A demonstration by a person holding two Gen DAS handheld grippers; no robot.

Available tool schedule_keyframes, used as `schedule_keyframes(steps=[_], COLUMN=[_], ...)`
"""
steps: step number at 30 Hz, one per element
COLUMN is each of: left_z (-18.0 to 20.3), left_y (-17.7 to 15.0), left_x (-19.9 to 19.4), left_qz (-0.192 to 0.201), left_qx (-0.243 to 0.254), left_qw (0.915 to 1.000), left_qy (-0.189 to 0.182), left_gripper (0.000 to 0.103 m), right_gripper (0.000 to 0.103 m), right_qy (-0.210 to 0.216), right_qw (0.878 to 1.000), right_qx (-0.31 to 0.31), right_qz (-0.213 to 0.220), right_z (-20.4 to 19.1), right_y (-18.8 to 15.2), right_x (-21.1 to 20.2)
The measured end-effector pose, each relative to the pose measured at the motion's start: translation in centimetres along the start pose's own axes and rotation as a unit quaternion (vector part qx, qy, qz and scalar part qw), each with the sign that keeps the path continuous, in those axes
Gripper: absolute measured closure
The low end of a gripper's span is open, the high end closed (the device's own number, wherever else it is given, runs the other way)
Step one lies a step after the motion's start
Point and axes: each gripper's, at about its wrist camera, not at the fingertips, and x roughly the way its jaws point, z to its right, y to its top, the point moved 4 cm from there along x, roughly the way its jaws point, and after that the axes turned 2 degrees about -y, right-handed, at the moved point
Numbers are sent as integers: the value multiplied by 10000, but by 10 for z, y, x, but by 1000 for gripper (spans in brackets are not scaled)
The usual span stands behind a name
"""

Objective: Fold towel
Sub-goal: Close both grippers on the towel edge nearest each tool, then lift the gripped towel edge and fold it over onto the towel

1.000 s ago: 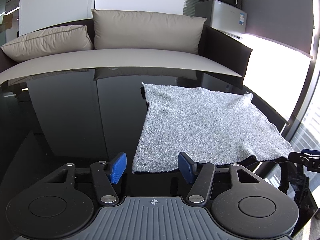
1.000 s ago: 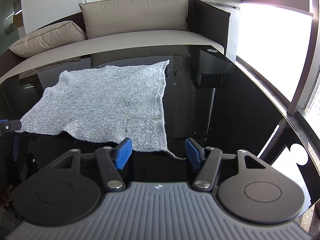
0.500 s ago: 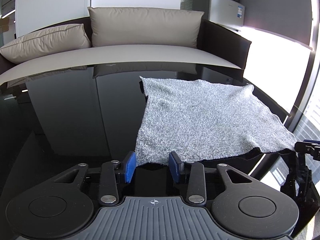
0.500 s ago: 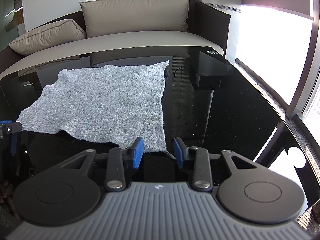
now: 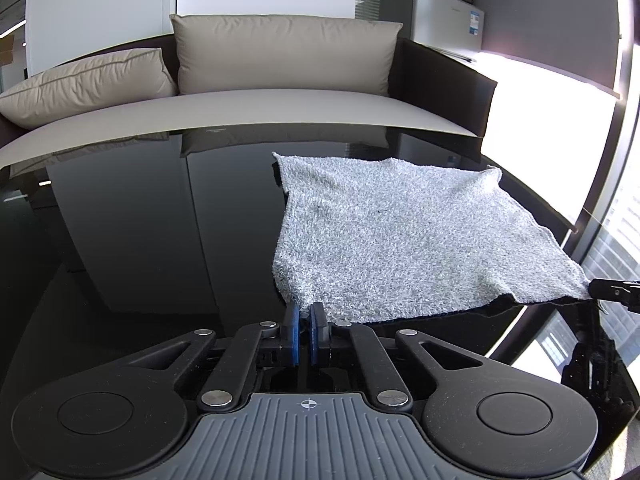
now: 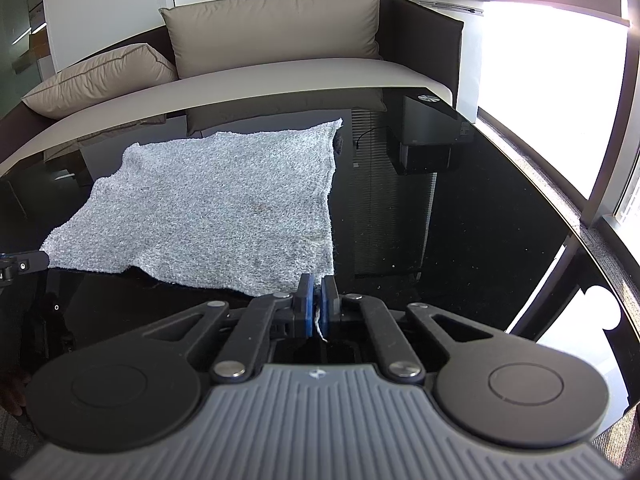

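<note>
1. A grey towel lies spread flat on the glossy black table, its far edge toward the beige sofa.
2. The left gripper has just closed, pinching the towel's near left corner between its blue pads.
3. The right gripper has just closed, pinching the near right corner.

No readable words or numbers appear in either view. A label with blue print sits on the front of the silver cabinet in the left wrist view, its text too small to make out. A crosshair mark is stamped on the left hand-held gripper's grey ribbed body, and a small emblem on the right one's.
</note>
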Motion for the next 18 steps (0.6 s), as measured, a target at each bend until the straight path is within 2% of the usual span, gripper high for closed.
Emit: schedule_keyframes(steps=[8,18], left_z=[2,12], left_y=[0,-4], left_x=[-14,-46], left_qz=[114,335], left_qx=[-59,-67], left_qw=[9999,9993], left_qy=[-67,-140], left_gripper=[99,99], right_gripper=[100,100], right_qy=[47,131], right_qw=[9999,9983], right_qx=[56,221], right_qz=[124,527], right_z=[2,10], right_y=[2,12], right_x=[-10,-38])
